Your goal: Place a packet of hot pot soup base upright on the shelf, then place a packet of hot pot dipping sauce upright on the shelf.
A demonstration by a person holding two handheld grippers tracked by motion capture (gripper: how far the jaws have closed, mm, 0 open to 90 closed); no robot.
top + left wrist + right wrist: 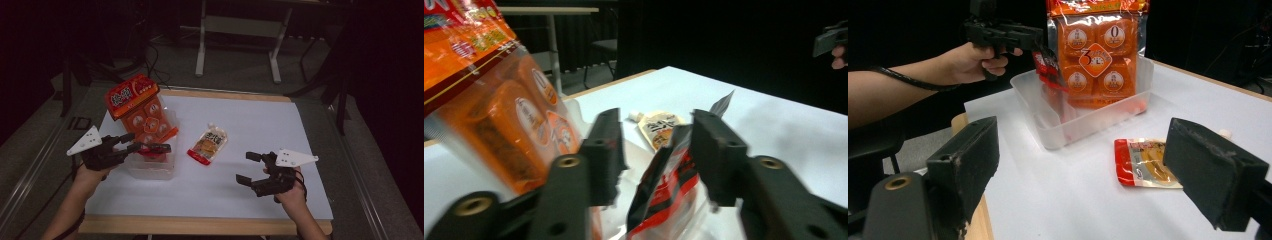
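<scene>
My left gripper (145,144) reaches over a clear plastic bin (150,172) at the table's left. A red and black packet (664,190) stands upright between its jaws, leaning by the right one with a gap on the left side, so the jaws are open. In the right gripper view this packet (1048,65) hangs just under the left gripper (998,32), above the bin (1083,125). A big orange snack bag (135,102) stands in the bin's far end. My right gripper (243,167) rests open and empty at the right.
A small orange sauce pouch (207,144) with a red end lies flat on the white table top (250,120), between the bin and my right gripper. The wooden front edge (200,226) is near both forearms. Table legs and cables stand beyond the far edge.
</scene>
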